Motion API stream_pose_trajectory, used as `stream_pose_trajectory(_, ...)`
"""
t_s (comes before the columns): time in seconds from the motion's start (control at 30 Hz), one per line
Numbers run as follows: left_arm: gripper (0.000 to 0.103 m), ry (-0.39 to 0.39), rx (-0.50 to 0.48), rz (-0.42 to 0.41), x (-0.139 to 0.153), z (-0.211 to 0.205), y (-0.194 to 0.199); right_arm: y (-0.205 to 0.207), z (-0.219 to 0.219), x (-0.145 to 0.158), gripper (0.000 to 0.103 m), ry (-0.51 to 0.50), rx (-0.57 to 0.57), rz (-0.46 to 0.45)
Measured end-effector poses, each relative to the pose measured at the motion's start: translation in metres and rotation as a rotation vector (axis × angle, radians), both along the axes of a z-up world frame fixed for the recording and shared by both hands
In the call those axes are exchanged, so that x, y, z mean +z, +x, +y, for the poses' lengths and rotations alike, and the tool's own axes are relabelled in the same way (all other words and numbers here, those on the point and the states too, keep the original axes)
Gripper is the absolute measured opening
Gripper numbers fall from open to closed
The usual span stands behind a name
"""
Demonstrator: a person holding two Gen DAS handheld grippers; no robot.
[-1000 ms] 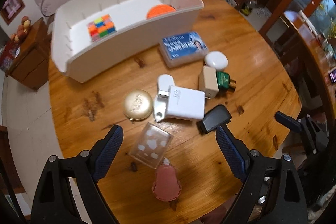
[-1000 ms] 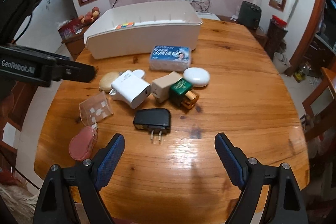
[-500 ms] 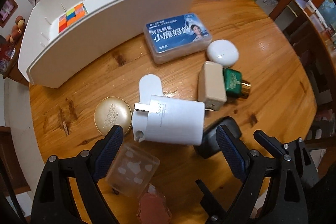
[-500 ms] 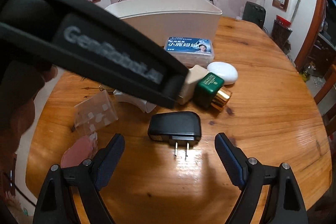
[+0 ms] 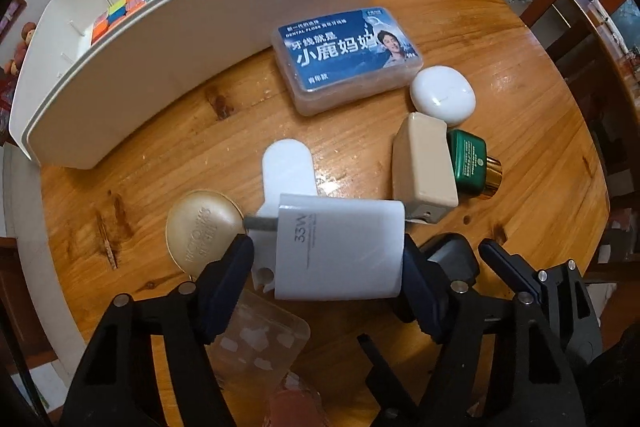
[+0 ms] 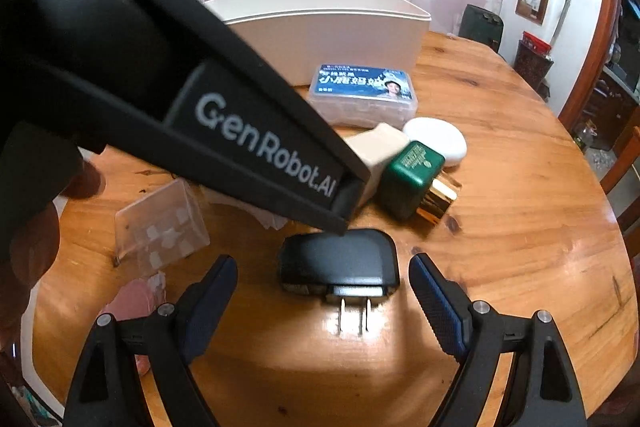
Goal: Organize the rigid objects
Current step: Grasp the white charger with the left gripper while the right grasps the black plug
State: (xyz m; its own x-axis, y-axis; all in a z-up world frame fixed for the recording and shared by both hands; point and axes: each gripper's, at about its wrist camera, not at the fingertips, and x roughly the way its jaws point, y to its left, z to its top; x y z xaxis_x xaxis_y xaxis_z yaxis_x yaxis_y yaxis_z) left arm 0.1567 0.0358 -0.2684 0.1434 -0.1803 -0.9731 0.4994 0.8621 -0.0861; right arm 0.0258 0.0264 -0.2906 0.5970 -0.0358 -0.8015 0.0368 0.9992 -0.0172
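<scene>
A: Progress check. The white bin (image 5: 208, 39) holds a colour cube (image 5: 120, 13) and something orange, mostly hidden behind its wall. Everything else sits out on the wooden surface (image 5: 500, 39).

B: Left gripper (image 5: 326, 269)?

A: Jaws closing around the white charger (image 5: 340, 251); it lies between the pads, the right pad looks against its side, the left I cannot confirm as pressing.

B: Right gripper (image 6: 324, 287)?

A: Jaws wide, holding nothing, flanking the black plug adapter (image 6: 340, 261), apart from it.

B: Remaining?

A: Floss box (image 5: 346, 57), white oval case (image 5: 442, 95), beige block (image 5: 424, 167), green bottle (image 5: 470, 163), gold compact (image 5: 204, 231), clear box (image 6: 160, 227). I judge it early: most is left.
</scene>
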Motion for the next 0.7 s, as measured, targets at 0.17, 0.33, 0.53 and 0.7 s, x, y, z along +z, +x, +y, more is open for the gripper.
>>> stream_pose_trajectory(0.17,0.063,-0.017,-0.025,-0.009,0.005,0.002,0.003,0.005,0.0,0.001,0.088,0.011,0.005,-0.014)
stream_pose_trajectory(0.33,0.063,-0.018,-0.023,-0.018,0.005,0.008,0.005,-0.001,-0.003,-0.001,0.088,0.012,0.012,-0.012)
stream_pose_trajectory(0.53,0.062,-0.033,0.016,0.005,0.007,0.024,0.009,-0.001,-0.005,-0.004,0.088,0.025,-0.015,0.007)
stream_pose_trajectory(0.7,0.062,-0.04,0.028,-0.003,0.013,0.029,0.008,0.002,-0.006,-0.011,0.082,-0.008,-0.039,0.05)
